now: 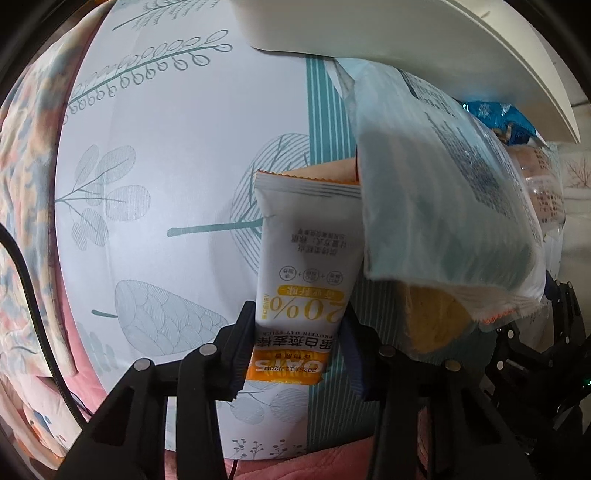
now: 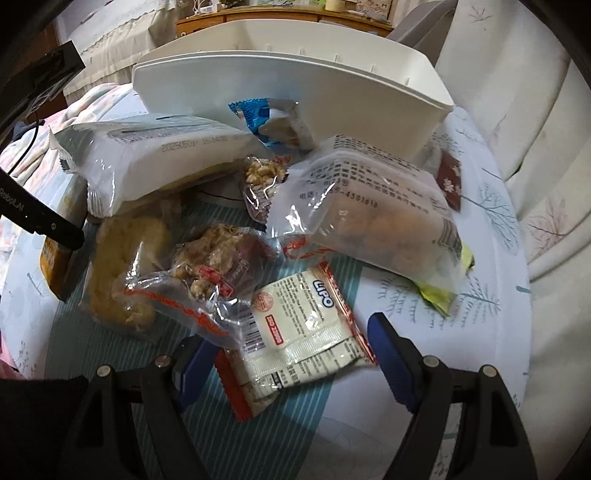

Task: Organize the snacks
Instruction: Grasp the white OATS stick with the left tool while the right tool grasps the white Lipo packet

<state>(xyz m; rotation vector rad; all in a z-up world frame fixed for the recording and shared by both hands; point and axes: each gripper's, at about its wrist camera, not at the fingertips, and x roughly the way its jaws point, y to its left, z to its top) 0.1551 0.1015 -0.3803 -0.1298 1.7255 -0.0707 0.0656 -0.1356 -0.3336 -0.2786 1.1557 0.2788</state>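
My left gripper (image 1: 297, 332) is shut on a white and orange oat bar packet (image 1: 306, 266), held above the leaf-print tablecloth (image 1: 166, 184). A large white wrapped snack (image 1: 443, 206) lies just to its right, under the white bin's rim (image 1: 406, 33). My right gripper (image 2: 291, 354) is open, its blue pads on either side of a white and red LiPO cracker packet (image 2: 306, 332) that lies on the cloth. Behind it is a heap of snacks: a clear bag of brown cakes (image 2: 373, 225), a nut cluster packet (image 2: 218, 266), a yellow bread bag (image 2: 125, 269), a white packet (image 2: 155, 155).
The white plastic bin (image 2: 332, 96) lies tipped behind the pile with a blue packet (image 2: 262, 118) at its mouth. A green packet (image 2: 439, 295) and a dark red sachet (image 2: 450, 181) lie at right. A cushioned sofa (image 2: 535, 129) stands at right. A black cable (image 1: 33, 295) runs at left.
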